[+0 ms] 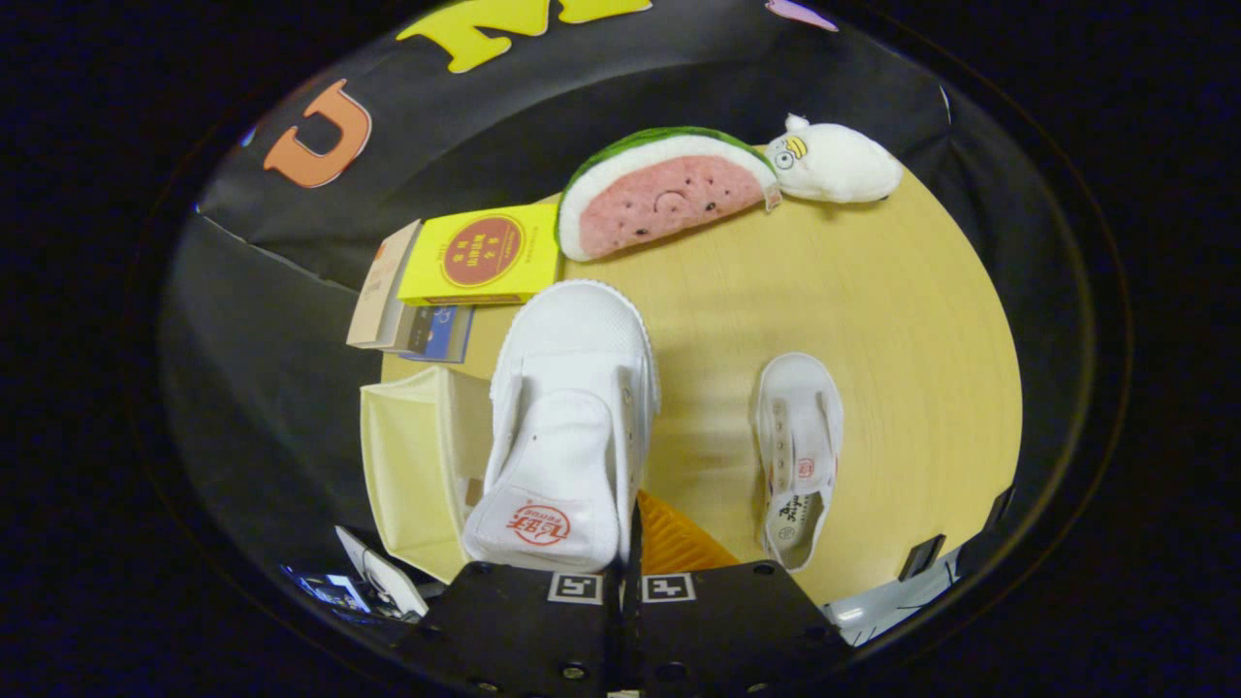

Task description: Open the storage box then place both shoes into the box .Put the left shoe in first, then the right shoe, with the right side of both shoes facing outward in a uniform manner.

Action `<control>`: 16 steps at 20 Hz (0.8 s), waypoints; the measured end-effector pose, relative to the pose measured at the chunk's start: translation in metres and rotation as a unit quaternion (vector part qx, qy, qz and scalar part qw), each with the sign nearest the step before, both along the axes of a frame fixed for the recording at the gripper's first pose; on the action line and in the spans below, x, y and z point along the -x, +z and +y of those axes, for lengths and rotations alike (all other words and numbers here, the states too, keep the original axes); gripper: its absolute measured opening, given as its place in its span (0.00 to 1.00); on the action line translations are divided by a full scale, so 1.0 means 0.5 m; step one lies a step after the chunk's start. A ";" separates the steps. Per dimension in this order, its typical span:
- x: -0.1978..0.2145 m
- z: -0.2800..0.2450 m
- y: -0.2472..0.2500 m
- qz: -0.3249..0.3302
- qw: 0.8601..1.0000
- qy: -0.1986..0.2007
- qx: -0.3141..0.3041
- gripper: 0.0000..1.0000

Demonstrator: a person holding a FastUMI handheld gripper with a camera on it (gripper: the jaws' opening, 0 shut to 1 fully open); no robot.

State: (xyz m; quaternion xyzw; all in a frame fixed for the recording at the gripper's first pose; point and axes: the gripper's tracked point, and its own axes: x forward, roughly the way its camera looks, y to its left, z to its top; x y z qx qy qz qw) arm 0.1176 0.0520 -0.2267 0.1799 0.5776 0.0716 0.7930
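A white canvas shoe [572,417] hangs in the air, toe pointing away from me, with my gripper [635,531] shut on the right wall of its heel opening. One finger's ribbed pad [679,545] shows outside the shoe; the other finger is hidden behind the shoe. Under the shoe's left side stands the pale yellow storage box [412,465], open at the top, at the table's left edge. The second white shoe [800,456] lies flat on the round wooden table [902,320], to the right of the fingers, toe also pointing away.
Beyond the held shoe lie a yellow carton [485,254] and a stack of books [407,315]. A watermelon plush [659,194] and a white plush toy [839,163] sit at the table's far edge. Black cloth surrounds the table.
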 end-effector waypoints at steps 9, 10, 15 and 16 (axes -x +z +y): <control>0.060 0.264 0.100 -0.026 0.996 0.082 -0.011 0.00; 0.064 0.291 0.091 -0.022 0.996 0.088 -0.012 0.00; 0.065 0.398 0.027 -0.001 0.997 0.078 -0.008 0.00; 0.058 0.415 0.012 0.001 0.997 0.071 -0.006 0.00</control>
